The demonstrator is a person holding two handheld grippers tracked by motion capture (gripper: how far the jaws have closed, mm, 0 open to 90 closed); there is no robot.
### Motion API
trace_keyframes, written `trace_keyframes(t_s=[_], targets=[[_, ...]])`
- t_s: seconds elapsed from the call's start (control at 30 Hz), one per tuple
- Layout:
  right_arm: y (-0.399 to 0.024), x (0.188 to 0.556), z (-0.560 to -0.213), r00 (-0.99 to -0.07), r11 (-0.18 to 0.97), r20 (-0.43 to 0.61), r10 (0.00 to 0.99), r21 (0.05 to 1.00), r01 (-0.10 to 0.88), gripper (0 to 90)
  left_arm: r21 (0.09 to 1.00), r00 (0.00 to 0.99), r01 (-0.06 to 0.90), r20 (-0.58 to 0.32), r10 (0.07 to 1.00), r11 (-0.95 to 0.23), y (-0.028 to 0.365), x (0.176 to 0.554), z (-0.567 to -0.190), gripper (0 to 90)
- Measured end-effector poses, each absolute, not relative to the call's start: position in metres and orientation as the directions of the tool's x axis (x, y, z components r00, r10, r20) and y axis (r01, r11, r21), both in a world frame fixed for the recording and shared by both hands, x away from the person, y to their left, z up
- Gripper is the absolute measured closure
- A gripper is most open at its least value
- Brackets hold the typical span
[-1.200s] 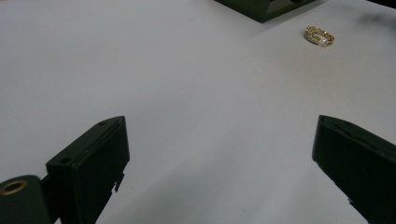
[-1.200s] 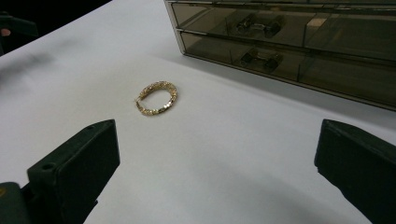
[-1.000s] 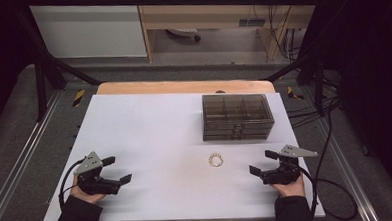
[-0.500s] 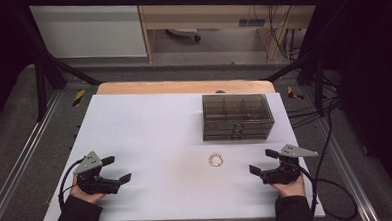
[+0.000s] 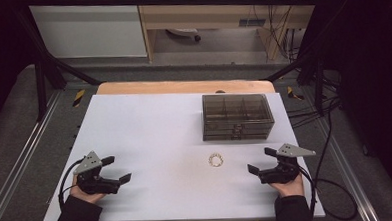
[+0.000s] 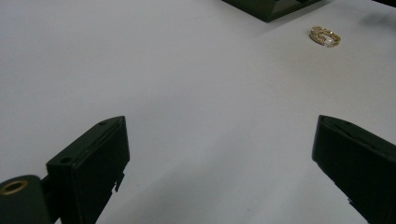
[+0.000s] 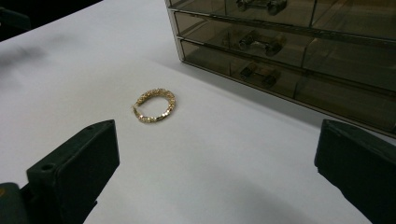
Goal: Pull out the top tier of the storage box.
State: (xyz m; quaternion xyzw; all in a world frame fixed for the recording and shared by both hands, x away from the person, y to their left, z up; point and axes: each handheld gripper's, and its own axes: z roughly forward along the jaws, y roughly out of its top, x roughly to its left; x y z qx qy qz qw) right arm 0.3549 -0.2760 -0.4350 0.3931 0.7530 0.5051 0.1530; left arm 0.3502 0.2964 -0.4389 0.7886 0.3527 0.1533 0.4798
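One gold bracelet lies flat on the white table, just in front of one smoky drawer box — three drawer tiers visible in the right gripper view. Two grippers: left gripper and right gripper — both jaws wide apart, holding nothing, the bracelet between them and nearer the right.

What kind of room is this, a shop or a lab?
Probably a lab or recording bench: a white table inside a black frame, loose cables on the floor, and just a bracelet and drawer box laid out.
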Motion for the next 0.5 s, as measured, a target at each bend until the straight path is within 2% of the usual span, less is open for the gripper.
trace_keyframes(t_s=[0.5], targets=[[-0.2668, 0.3554, -0.4289, -0.651, 0.255, 0.081, 0.755, 0.879, 0.404, 0.5, 0.865, 0.701, 0.41, -0.096, 0.706, -0.289, 0.2967, 0.3507, -0.439, 3.8]])
